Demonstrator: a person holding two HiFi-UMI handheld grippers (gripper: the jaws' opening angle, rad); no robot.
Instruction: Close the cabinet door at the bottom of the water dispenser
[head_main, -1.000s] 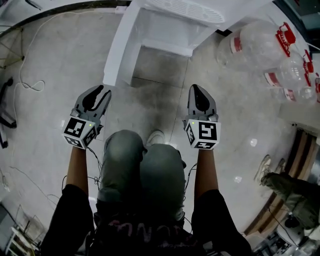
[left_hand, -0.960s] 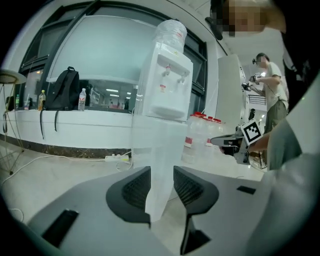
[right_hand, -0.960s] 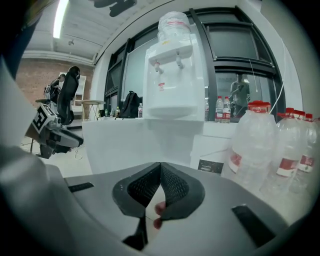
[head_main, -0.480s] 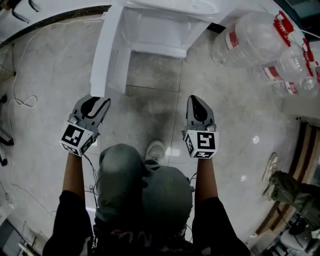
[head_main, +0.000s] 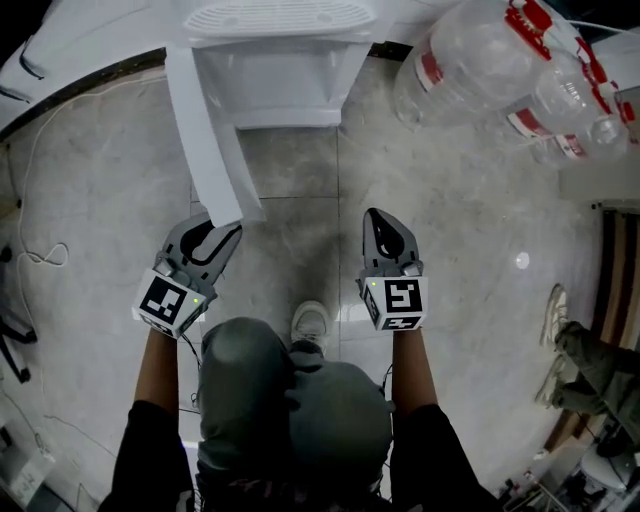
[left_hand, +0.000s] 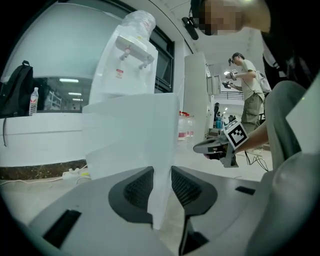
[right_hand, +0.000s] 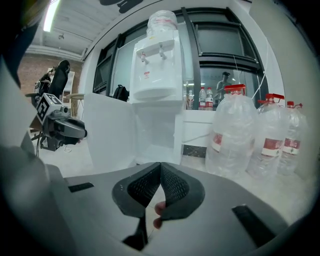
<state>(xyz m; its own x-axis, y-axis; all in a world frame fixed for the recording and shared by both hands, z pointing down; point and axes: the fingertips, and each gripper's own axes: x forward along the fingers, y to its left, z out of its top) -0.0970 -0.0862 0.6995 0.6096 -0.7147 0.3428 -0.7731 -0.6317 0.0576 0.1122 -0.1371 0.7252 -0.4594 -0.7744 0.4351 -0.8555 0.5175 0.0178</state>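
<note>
Water dispenser (head_main: 280, 60) stands at the top of the head view, with its bottom cabinet open to the floor side. The cabinet door (head_main: 205, 140) is swung fully out toward the person, so no closing is done yet. The door's free edge sits between the jaws of the left gripper (head_main: 218, 232). The jaws are wide and closing on it, and firm pad contact is not confirmed. Right gripper (head_main: 378, 222) hangs well apart to the right of the door, pinched together and holding nothing. Judgement: the task is at its start. What is left is securing the edge, swinging the door round to the cabinet front and seating it flush.
</note>
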